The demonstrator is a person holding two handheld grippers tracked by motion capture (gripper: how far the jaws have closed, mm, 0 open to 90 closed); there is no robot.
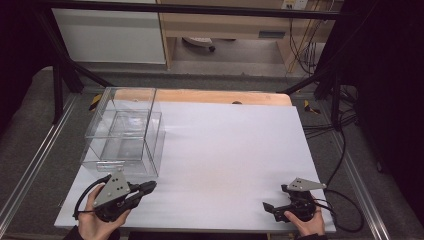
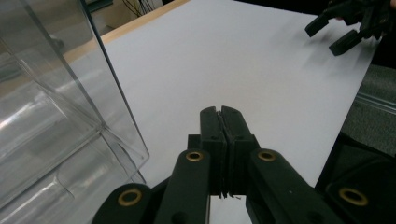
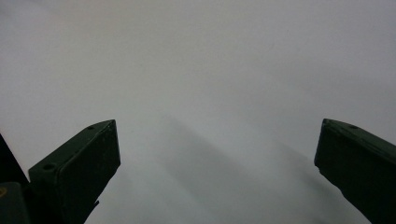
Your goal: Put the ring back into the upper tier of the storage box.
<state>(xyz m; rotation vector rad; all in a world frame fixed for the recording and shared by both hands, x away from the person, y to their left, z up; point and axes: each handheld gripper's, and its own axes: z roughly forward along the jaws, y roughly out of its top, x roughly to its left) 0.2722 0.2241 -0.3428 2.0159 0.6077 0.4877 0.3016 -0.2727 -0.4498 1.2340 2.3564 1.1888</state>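
Two grippers sit at the near edge of the white tabletop (image 1: 225, 150), nothing held in either. Left gripper (image 1: 150, 186) has jaws pressed together, empty, just beside the near corner of the clear box (image 1: 125, 135), which stands at the tabletop's left side w/ a smaller clear box nested inside. Right gripper (image 1: 269, 209) has jaws spread wide over bare surface, well apart from the box. Prob. the approach step: next, left jaws need to open before taking a box wall.
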